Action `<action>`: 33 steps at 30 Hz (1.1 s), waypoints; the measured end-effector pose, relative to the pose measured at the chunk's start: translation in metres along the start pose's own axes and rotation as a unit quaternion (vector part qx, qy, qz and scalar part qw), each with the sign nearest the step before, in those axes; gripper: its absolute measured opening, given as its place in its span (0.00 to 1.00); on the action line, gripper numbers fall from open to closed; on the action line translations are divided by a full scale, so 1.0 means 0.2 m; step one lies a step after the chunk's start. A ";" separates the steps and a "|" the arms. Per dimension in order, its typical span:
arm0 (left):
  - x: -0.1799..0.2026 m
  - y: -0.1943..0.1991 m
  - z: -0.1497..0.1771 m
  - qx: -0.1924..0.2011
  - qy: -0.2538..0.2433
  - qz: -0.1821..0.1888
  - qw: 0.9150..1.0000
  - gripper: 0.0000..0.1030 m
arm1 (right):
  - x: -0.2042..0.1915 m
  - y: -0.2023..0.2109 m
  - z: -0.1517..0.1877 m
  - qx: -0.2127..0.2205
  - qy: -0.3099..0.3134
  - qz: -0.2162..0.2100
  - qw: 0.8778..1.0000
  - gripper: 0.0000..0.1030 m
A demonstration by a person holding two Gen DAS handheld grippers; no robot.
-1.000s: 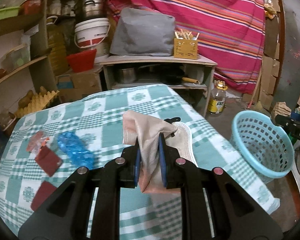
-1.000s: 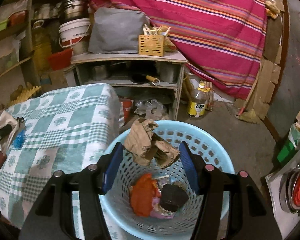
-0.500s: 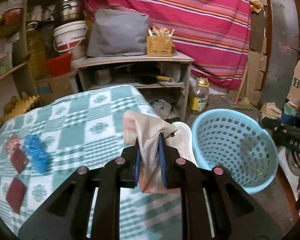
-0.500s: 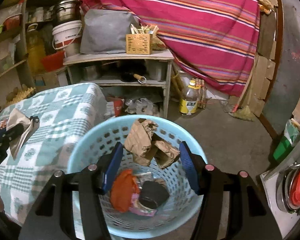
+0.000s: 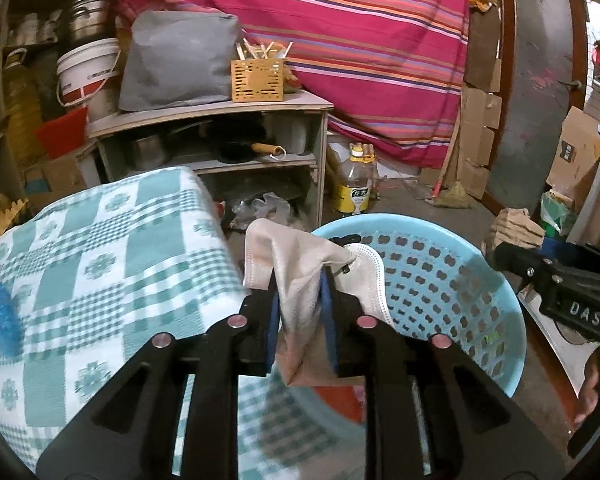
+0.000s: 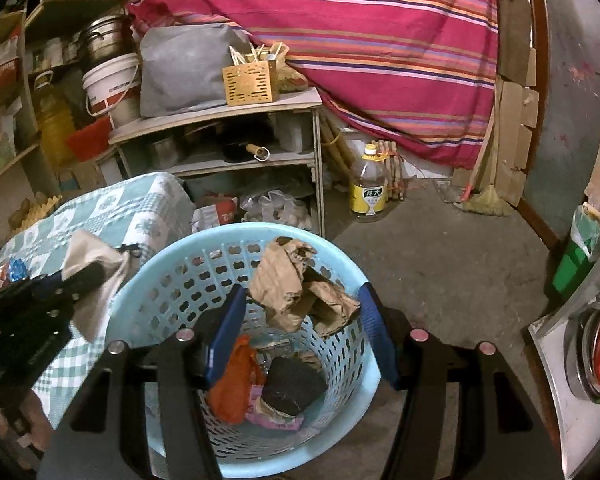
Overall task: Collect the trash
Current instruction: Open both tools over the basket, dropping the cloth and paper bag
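Left tool (image 5: 299, 312) opening around face mask (image 5: 300, 268); right tool (image 6: 300, 316) clamps crumpled paper (image 6: 296, 288).

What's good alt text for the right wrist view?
Right gripper holds crumpled brown paper over a blue basket already holding trash. At left, the left gripper carries a face mask beside a checked tablecloth.
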State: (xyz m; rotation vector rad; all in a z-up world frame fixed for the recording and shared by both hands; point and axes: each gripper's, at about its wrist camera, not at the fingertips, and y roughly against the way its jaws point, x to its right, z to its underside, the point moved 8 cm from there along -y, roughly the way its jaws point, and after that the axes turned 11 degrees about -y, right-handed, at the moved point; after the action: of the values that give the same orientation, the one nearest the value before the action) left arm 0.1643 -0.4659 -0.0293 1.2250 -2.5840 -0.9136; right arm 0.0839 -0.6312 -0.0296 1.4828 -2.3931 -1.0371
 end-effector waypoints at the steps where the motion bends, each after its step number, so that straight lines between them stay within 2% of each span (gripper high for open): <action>1: 0.01 -0.01 -0.01 0.000 0.001 0.002 1.000 0.27 | 0.00 -0.01 0.00 -0.001 -0.001 0.000 1.000 0.56; 5: 0.03 -0.04 -0.04 0.002 0.005 0.013 1.000 0.36 | 0.01 -0.02 0.01 -0.004 -0.001 0.002 1.000 0.56; 7: 0.02 -0.04 -0.04 0.002 0.008 0.014 1.000 0.46 | 0.02 -0.03 0.01 -0.007 -0.002 0.005 1.000 0.56; 11: -0.01 -0.02 -0.04 0.007 0.017 0.012 1.000 0.59 | 0.03 -0.04 0.02 -0.010 -0.004 0.009 1.000 0.56; 19: -0.21 0.11 0.01 0.017 0.025 -0.030 0.999 0.85 | -0.05 -0.06 0.03 -0.012 0.008 0.007 1.000 0.57; 24: -0.41 0.24 0.07 0.021 0.033 -0.065 0.997 0.93 | -0.14 -0.07 0.03 -0.011 0.022 0.012 1.000 0.64; 26: -0.52 0.31 0.11 0.023 0.035 -0.085 0.995 0.95 | -0.17 -0.08 0.04 -0.009 0.027 0.022 0.999 0.77; 33: -0.89 0.48 0.28 0.012 0.052 -0.131 0.990 0.95 | -0.29 -0.05 0.05 0.000 0.031 0.031 0.999 0.81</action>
State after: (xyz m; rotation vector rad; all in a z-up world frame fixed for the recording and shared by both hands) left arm 0.1971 -0.2617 0.0044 1.6012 -2.3981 -0.8368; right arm 0.1156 -0.5805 -0.0298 1.4112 -2.3803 -0.9619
